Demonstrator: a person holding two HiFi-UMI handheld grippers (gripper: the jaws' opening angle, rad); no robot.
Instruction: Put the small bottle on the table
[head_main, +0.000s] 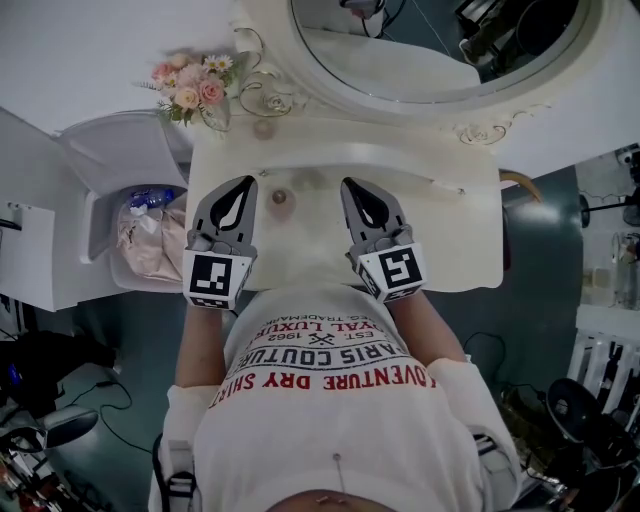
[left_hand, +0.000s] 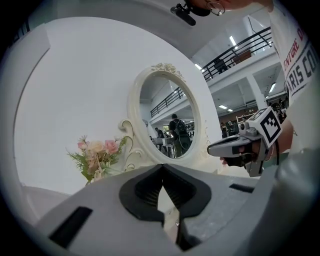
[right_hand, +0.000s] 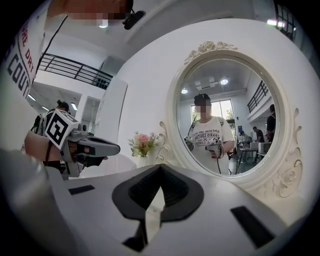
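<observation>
Seen from above in the head view, a small brownish bottle (head_main: 281, 199) stands on the white dressing table (head_main: 450, 240), between my two grippers. My left gripper (head_main: 247, 180) hovers just left of it, shut and empty. My right gripper (head_main: 350, 183) is held a little to the bottle's right, also shut with nothing in it. The left gripper view has its own jaws (left_hand: 162, 167) meeting at the tips, with the right gripper (left_hand: 212, 148) alongside. In the right gripper view the jaws (right_hand: 161, 167) are likewise together. The bottle is hidden in both gripper views.
An oval mirror (head_main: 420, 60) in an ornate white frame stands at the table's back. A vase of pink flowers (head_main: 192, 92) sits at the back left corner. Left of the table, a white bin (head_main: 100, 225) holds a bag (head_main: 150, 240). Cables and gear lie on the floor.
</observation>
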